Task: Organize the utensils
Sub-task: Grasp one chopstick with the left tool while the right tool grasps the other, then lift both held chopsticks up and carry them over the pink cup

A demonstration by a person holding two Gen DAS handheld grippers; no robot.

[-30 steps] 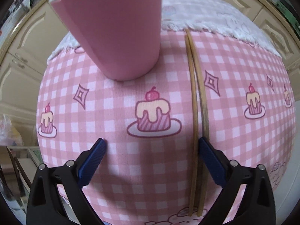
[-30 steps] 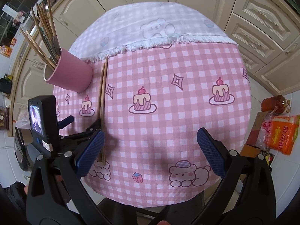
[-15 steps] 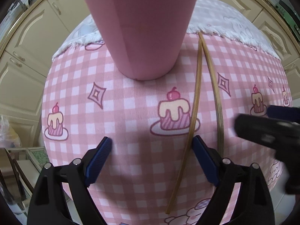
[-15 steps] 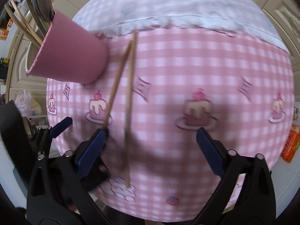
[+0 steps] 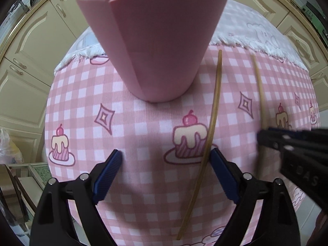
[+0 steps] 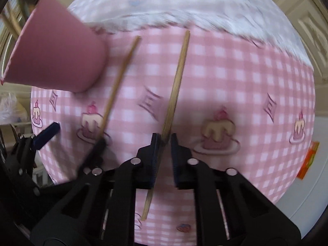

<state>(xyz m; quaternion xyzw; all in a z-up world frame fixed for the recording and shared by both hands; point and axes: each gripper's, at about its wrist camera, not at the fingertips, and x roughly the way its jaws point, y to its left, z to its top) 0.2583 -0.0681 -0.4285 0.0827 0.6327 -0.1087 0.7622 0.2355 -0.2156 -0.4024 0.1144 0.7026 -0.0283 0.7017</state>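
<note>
A pink cup [image 5: 160, 51] [image 6: 55, 55] holding several utensils stands on the pink checked tablecloth [image 5: 86, 106]. Two wooden chopsticks lie apart to its right. My left gripper [image 5: 166, 157] [image 6: 75, 135] hangs open just in front of the cup. The nearer chopstick [image 5: 213, 106] [image 6: 121, 78] runs along the inside of its right fingertip. My right gripper [image 6: 165, 141] [image 5: 264, 135] points down at the cloth. Its jaws are closing, and the pads pinch the other chopstick [image 6: 178, 78] [image 5: 259, 90] a little below its middle.
A white fringed cloth [image 5: 256, 39] covers the far part of the round table. Cream cabinets [image 5: 30, 65] stand behind and to the left. An orange packet [image 6: 307, 160] lies on the floor at the right. The table edge drops away close behind both grippers.
My right gripper came down over the right-hand chopstick and went from wide open to pinching it. The two chopsticks have spread apart. The cup now looms closer to my left gripper.
</note>
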